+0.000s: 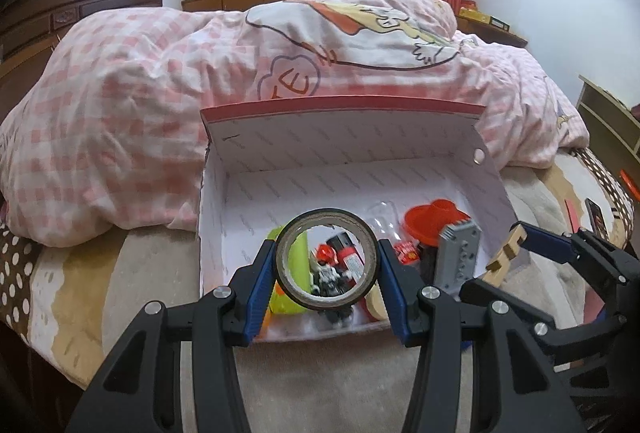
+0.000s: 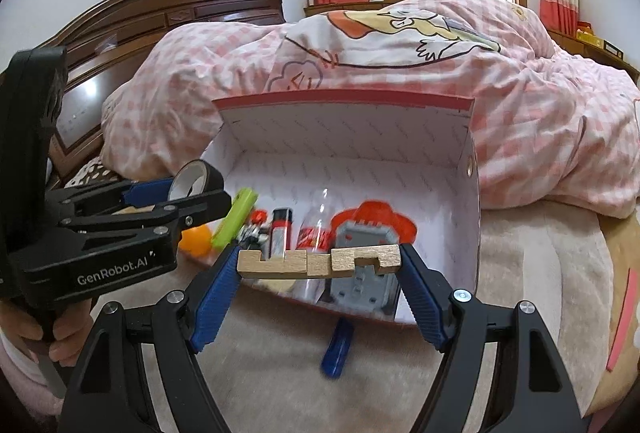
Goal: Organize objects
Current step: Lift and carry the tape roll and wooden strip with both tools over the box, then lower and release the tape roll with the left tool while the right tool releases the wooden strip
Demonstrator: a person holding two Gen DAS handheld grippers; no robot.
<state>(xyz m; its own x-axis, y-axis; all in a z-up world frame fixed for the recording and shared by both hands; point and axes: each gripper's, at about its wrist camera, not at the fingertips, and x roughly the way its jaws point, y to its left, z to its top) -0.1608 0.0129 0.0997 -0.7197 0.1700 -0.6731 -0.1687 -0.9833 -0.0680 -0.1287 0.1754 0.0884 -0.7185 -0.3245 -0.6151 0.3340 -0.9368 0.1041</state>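
My left gripper (image 1: pixel 327 260) is shut on a roll of brown tape (image 1: pixel 327 260), held upright over the near left part of an open white box (image 1: pixel 340 153) on the bed. My right gripper (image 2: pixel 320 263) is shut on a notched wooden block (image 2: pixel 320 262), gripped end to end just above the box's near edge. In the left wrist view the wooden block (image 1: pixel 505 250) and the right gripper show at the right. From the right wrist view, the tape roll (image 2: pixel 196 179) and the left gripper sit at the left. The box holds a red hat-shaped toy (image 1: pixel 434 219), a grey plastic block (image 1: pixel 458 253), a lighter (image 2: pixel 280 229), a green item (image 2: pixel 234 219) and small figures.
A pink checked duvet (image 1: pixel 160 73) is piled behind the box, against its raised lid. A blue object (image 2: pixel 338 347) lies on the beige blanket in front of the box. A dark phone (image 1: pixel 597 219) and a pink strip (image 2: pixel 622 321) lie at the right. A hand (image 2: pixel 24 329) holds the left gripper's handle.
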